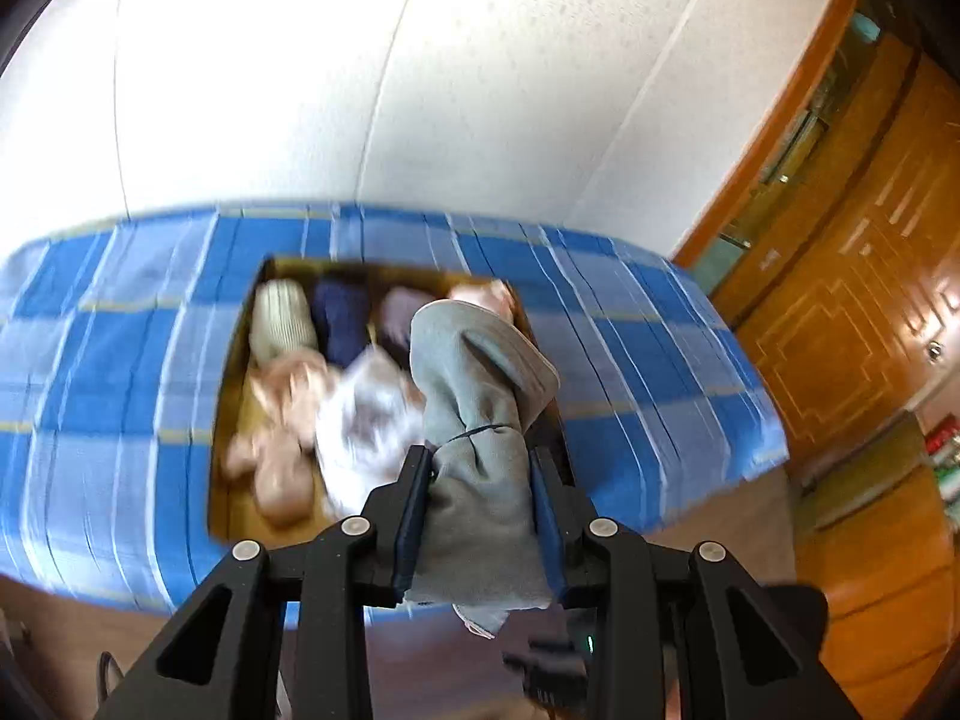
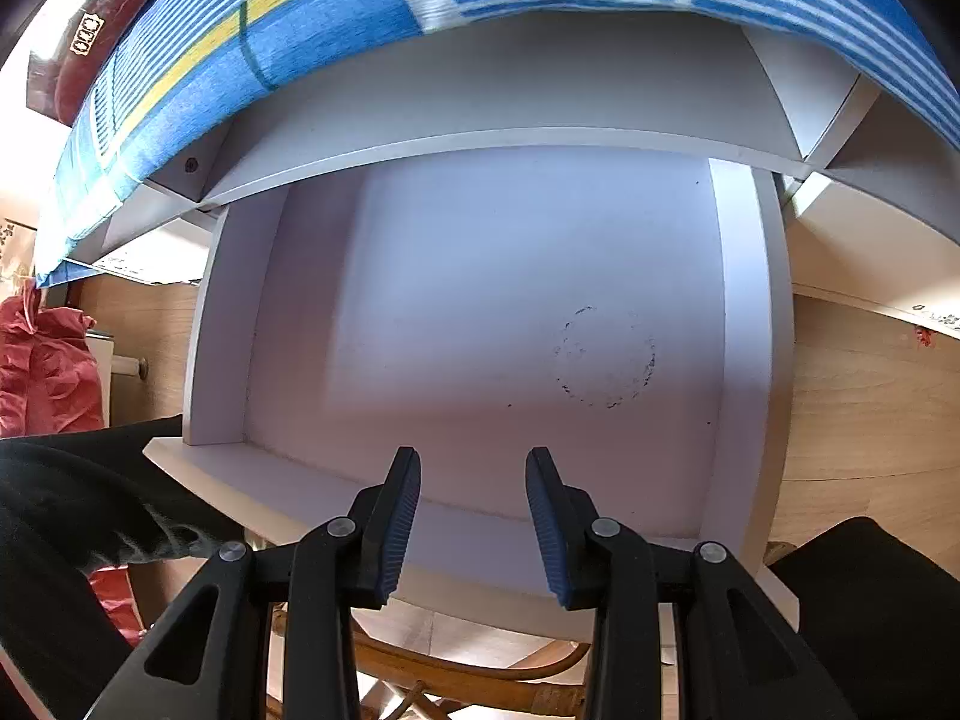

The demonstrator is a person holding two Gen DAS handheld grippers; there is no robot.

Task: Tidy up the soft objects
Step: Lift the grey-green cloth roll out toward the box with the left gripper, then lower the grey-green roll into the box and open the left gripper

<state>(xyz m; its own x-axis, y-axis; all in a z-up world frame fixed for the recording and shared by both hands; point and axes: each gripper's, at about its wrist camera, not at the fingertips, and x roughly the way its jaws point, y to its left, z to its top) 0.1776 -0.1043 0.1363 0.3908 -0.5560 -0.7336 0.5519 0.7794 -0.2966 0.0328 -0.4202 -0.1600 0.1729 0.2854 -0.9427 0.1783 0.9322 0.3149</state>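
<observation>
In the left wrist view my left gripper (image 1: 480, 468) is shut on a grey soft cloth item (image 1: 480, 396) and holds it up above a brown cardboard box (image 1: 231, 396). The box lies on the blue checked tablecloth (image 1: 108, 360). Inside it are a cream rolled item (image 1: 282, 318), a navy one (image 1: 342, 318), a purple one (image 1: 399, 312), a beige plush toy (image 1: 276, 420) and a white cloth (image 1: 366, 420). In the right wrist view my right gripper (image 2: 474, 480) is open and empty, over an empty white drawer (image 2: 480, 312).
A white wall (image 1: 360, 90) stands behind the table. Wooden doors (image 1: 870, 300) are to the right. In the right wrist view the blue tablecloth edge (image 2: 300, 30) hangs over the drawer, red cloth (image 2: 42, 360) is at left, and a wicker chair (image 2: 450, 672) is below.
</observation>
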